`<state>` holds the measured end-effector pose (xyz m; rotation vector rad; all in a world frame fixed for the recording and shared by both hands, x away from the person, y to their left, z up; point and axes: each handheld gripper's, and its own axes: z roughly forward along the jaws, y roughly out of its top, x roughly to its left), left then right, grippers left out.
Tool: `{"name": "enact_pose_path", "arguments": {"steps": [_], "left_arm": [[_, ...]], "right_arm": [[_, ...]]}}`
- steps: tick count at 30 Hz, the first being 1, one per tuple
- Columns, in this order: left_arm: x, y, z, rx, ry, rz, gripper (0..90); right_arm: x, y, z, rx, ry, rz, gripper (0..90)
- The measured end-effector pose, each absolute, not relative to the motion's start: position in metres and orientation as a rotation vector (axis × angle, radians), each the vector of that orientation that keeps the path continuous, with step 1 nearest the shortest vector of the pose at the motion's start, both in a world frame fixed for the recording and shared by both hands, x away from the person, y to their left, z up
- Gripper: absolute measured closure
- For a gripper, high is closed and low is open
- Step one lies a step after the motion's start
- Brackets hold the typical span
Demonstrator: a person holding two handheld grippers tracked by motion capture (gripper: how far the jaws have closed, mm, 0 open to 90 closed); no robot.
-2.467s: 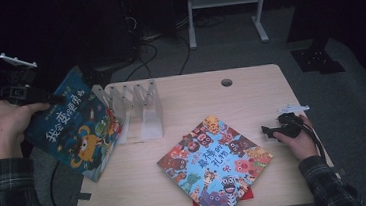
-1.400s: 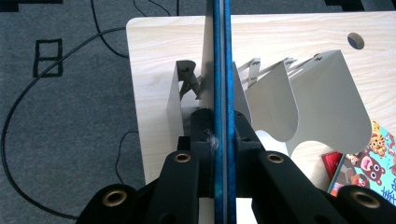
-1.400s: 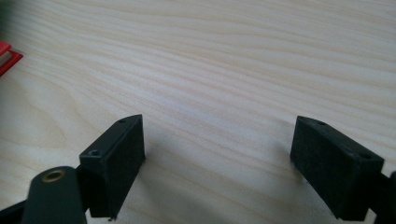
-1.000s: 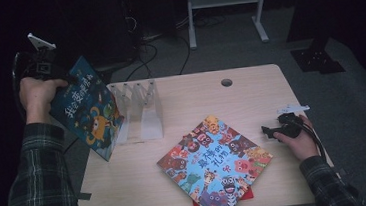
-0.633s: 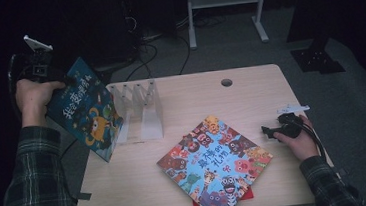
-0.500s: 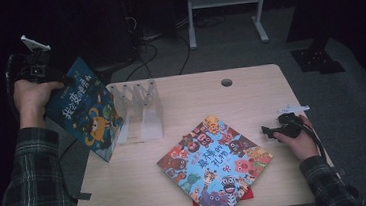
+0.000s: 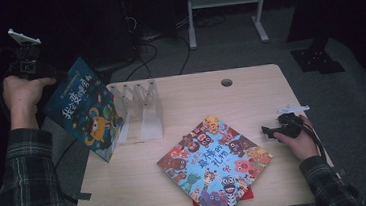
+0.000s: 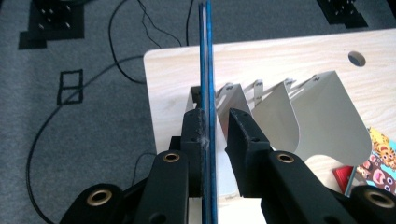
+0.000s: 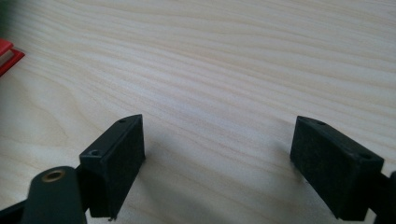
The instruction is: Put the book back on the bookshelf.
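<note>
Posture: left hand (image 7: 22,92) raised off desk's (image 7: 251,102) left edge, forearm upright | left claw (image 8: 215,128): jaws just eased apart, left jaw against blue book (image 7: 85,111), right jaw clear; book tilted beside white rack (image 7: 139,109) | right claw (image 9: 217,154): wide open, empty, low over desk.

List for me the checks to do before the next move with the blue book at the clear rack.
1. Left gripper grip on the blue book: jaws have just been opening, book between them, one pad apart from it: not ok.
2. Book seated in a slot of the clear rack: it leans tilted at the rack's left end: cannot tell.
3. Right gripper free: open over the table: ok.
4. Colourful book apart from the rack, lying flat: ok.
</note>
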<state>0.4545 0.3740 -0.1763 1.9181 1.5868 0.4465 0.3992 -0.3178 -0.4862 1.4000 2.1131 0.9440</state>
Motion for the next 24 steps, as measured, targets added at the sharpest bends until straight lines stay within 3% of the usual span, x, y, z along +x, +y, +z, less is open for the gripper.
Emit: {"name": "enact_pose_path", "arguments": {"steps": [11,24], "left_arm": [[0.45,0.366,-0.167,1.933,1.53,0.435,80.6],[0.444,0.332,-0.186,2.017,1.409,0.351,89.8]], "right_arm": [[0.399,-0.318,-0.486,1.401,2.112,0.945,16.7],[0.399,-0.318,-0.486,1.4,2.113,0.944,16.7]]}}
